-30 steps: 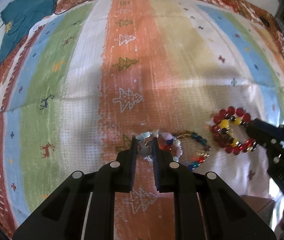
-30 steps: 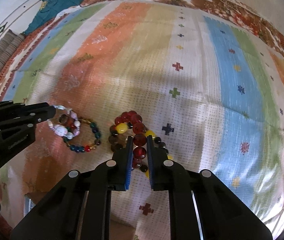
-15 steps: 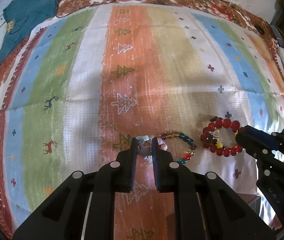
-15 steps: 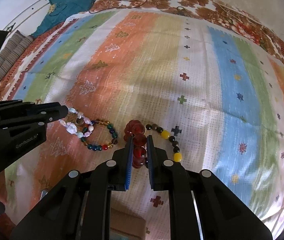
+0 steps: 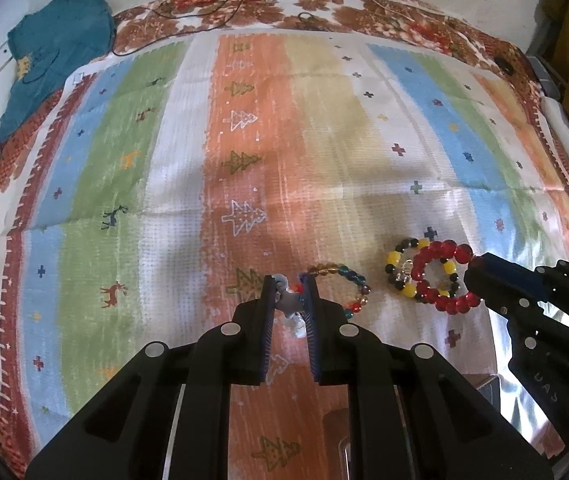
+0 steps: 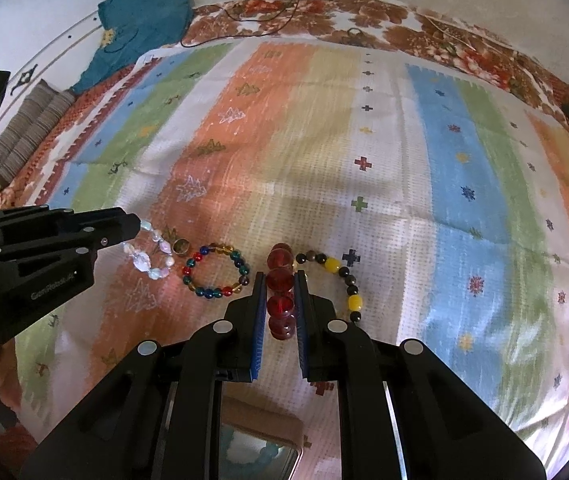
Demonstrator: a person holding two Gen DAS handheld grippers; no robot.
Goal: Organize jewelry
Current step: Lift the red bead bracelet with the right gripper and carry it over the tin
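At the far left a teal garment [image 5: 56, 56] lies beside the striped cloth [image 5: 188, 184] that covers the surface. On the cloth, the left gripper [image 5: 289, 302] has its two fingers pressed onto the pale bead bracelet [image 6: 149, 254], pinching a grey and white bead between the pads; in the right wrist view this bracelet hangs out from the tip of the left gripper [image 6: 134, 230] over the orange stripe. Just beside it, to the right, the multicolour bead bracelet [image 6: 215, 272] lies flat on the cloth as an open ring, near the pale one, and a small dark ring [image 6: 181, 245] sits between the two. Further to the right, the right gripper [image 6: 278, 296] is closed on the red bead bracelet [image 6: 280, 292], with the big red beads held between its blue pads. The yellow and black bead bracelet [image 6: 342, 280] curves beside the red one, touching it in the left wrist view, where both lie as overlapping rings at the tip of the right gripper [image 5: 470, 276].
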